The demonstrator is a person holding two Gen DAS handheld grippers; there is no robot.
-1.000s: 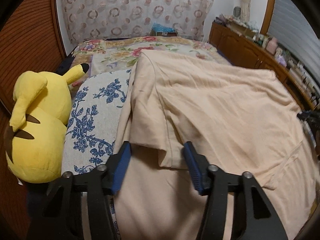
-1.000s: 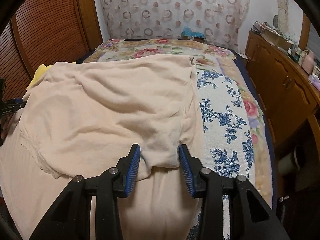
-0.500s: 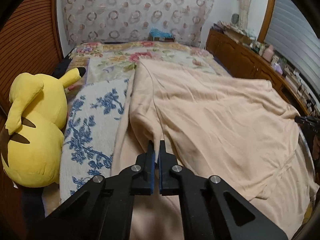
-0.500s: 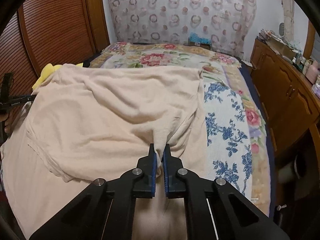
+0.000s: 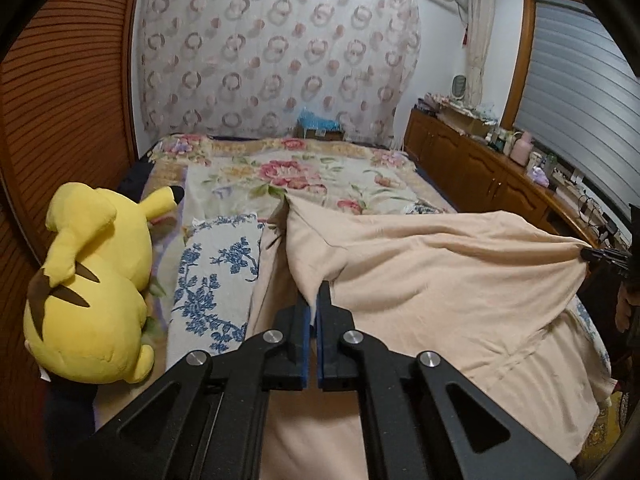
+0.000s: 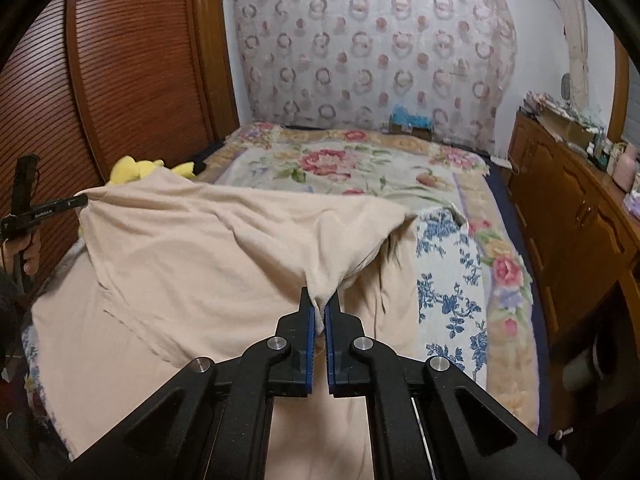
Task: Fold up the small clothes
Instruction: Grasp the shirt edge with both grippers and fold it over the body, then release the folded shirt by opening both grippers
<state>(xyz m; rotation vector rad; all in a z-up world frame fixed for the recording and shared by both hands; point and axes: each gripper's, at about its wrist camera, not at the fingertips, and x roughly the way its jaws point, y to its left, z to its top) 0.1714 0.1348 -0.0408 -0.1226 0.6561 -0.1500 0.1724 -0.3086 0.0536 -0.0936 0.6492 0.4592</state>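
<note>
Beige garment (image 5: 440,280) on the bed (image 5: 320,176), lifted off the covers and stretched taut between the two grippers. Long axis runs side to side across the bed, 9 to 3 o'clock in both wrist views; lower part sags toward 6 o'clock.

Left gripper (image 5: 314,300): jaws together, clamped on a bunched fold of the garment's left edge.

Right gripper (image 6: 319,308): jaws together, pinching a tuft of the garment's right edge. In the left view it shows at 3 o'clock, cloth drawn to a point there.

Yellow plush toy (image 5: 92,284) at 9 o'clock of left view, beside the blue-flowered cover (image 5: 216,276).
</note>
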